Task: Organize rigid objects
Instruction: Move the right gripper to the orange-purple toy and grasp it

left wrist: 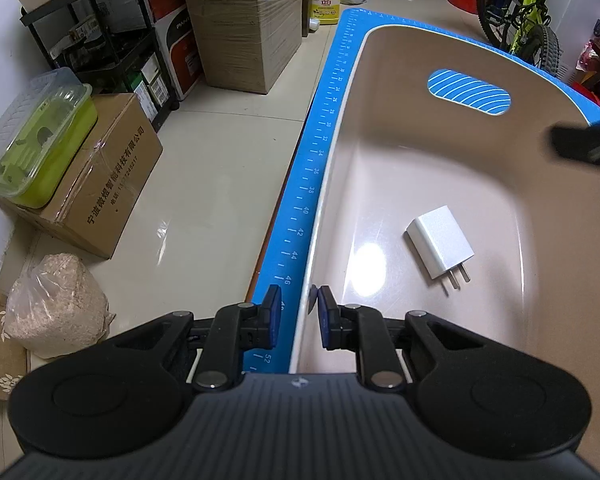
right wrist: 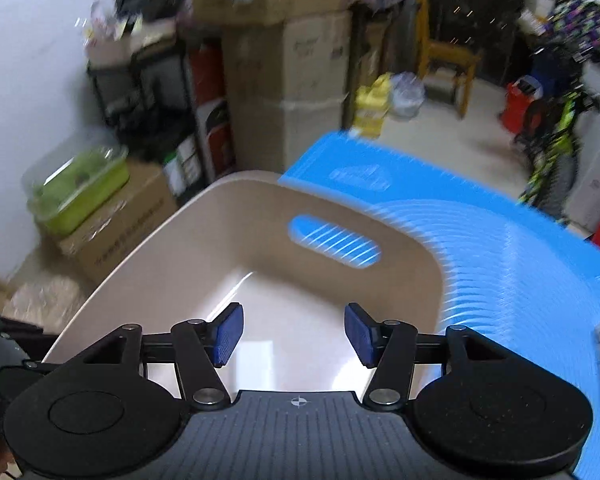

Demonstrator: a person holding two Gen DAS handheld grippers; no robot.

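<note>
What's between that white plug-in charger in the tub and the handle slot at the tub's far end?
Nothing: in the left wrist view, only bare beige tub floor and wall lie between the white wall charger and the oval handle slot.

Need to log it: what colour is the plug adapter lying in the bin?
White, with bare metal prongs: the plug adapter shows best in the left wrist view.

Left gripper (left wrist: 295, 316) clamped; right gripper (right wrist: 294, 334) parted, empty.

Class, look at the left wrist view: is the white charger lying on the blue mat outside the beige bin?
No: the white charger lies on the floor inside the beige bin, with the blue mat outside its wall.
</note>
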